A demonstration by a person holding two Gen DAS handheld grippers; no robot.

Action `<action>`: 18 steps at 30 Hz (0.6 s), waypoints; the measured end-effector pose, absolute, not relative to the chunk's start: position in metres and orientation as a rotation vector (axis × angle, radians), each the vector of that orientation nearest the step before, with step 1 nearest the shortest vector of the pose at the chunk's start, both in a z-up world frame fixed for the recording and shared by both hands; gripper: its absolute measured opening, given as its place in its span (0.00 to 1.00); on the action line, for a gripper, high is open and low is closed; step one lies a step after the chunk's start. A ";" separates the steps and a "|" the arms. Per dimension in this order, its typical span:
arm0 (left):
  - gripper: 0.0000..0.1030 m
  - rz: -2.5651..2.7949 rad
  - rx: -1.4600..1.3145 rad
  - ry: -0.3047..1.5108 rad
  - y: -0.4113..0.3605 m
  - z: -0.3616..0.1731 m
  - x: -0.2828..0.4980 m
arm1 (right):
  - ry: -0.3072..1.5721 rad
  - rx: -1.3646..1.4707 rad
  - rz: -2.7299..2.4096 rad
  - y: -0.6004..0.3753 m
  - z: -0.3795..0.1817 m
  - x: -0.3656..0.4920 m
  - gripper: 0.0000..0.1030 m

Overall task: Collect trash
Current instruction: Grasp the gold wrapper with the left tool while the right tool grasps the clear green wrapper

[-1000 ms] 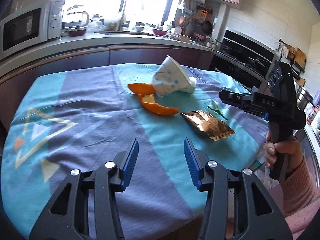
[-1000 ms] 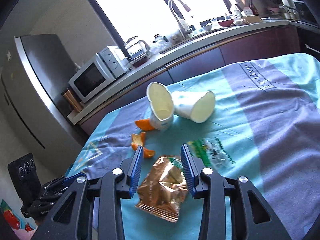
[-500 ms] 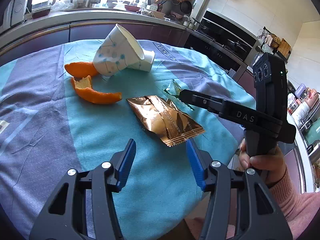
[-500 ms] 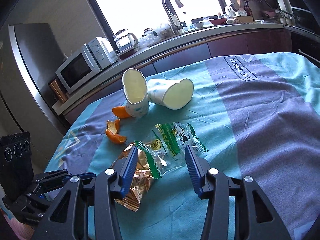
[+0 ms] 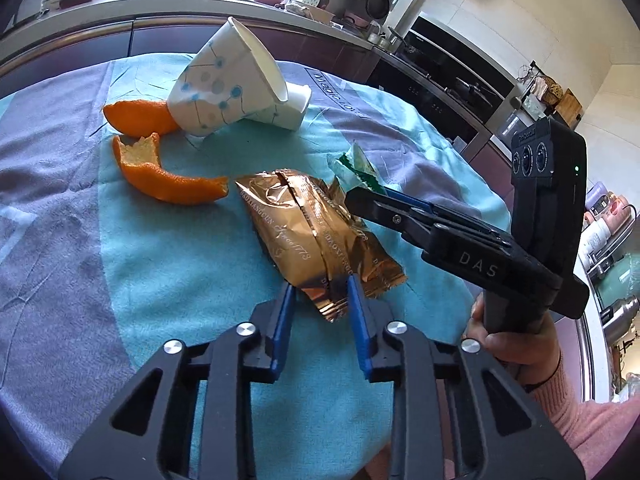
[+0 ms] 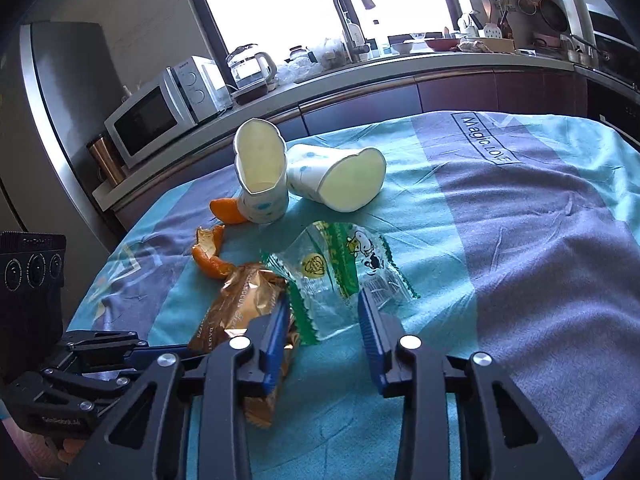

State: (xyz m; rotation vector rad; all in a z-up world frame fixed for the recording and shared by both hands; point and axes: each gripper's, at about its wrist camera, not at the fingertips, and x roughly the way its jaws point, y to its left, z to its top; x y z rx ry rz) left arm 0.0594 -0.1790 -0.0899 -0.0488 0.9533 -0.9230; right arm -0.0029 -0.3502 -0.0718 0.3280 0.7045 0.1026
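Gold snack wrapper (image 5: 316,236) lay on the tablecloth (image 5: 160,280), its near end between the parted left gripper (image 5: 320,296); the parted right gripper (image 6: 322,308) straddled the clear candy wrapper (image 6: 340,276).

Right gripper (image 6: 322,312) low over the tablecloth (image 6: 520,248), blue-padded jaws parted around the near edge of a clear green-printed wrapper (image 6: 340,272). At 9 o'clock of that wrapper, touching it, a crumpled gold wrapper (image 6: 240,308) runs under the left finger. The left gripper (image 6: 160,350) comes in from 8 o'clock, its tips at the gold wrapper's near end; whether they pinch it cannot be told. At 11 o'clock of the wrappers, two orange peel pieces (image 6: 210,256). Beyond, at 12 o'clock, two squashed paper cups (image 6: 312,178), one tilted upright, one on its side, touching. Microwave (image 6: 160,114) and kettle (image 6: 252,66) on the far counter at 10 to 11 o'clock.
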 end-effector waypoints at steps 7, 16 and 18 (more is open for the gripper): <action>0.03 -0.916 -0.052 0.932 -0.173 -0.087 0.057 | 0.683 0.357 0.130 -0.354 -0.069 -0.006 0.13; 0.32 -0.883 -0.049 0.906 -0.159 -0.082 0.055 | 0.692 0.382 0.182 -0.347 -0.070 -0.008 0.11; 0.38 -0.870 -0.053 0.916 -0.158 -0.084 0.058 | 0.695 0.381 0.186 -0.344 -0.072 -0.009 0.11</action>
